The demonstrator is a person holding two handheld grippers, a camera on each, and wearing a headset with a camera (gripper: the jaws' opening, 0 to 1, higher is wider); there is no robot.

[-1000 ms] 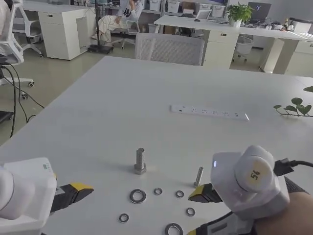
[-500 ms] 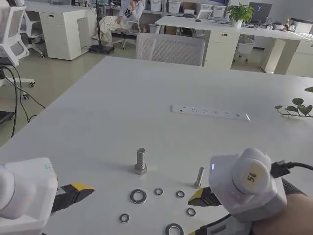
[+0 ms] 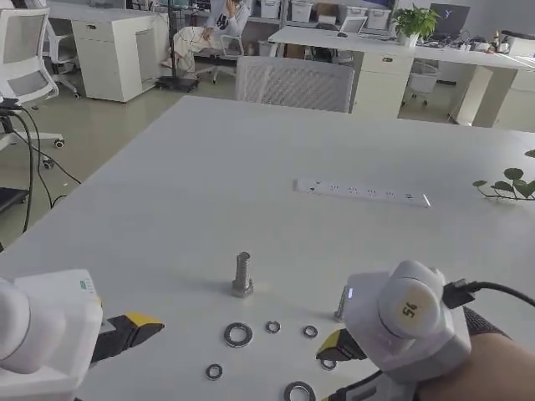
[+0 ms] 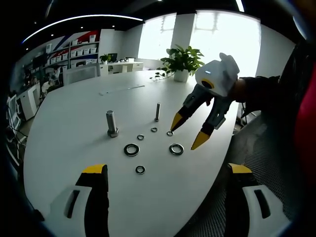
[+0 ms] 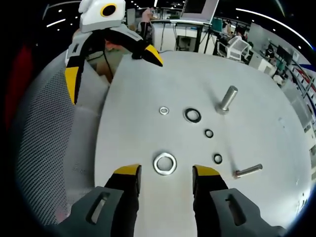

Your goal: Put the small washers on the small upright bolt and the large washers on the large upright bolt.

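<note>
The large upright bolt stands mid-table, and the small upright bolt is partly hidden behind my right gripper. Between them and the near edge lie loose washers: a large washer, a second large washer, and small washers. In the right gripper view my right gripper is open, with the near large washer lying on the table just ahead between its tips. My left gripper is open and holds nothing, low at the near left.
A white power strip lies farther back on the table. Plant leaves reach in at the right edge. A mesh chair stands at the far side. The near table edge runs close under both grippers.
My right gripper has dropped slightly toward the near washers and now covers more of the small bolt. The left gripper has stayed put. The head camera shifted a little.
</note>
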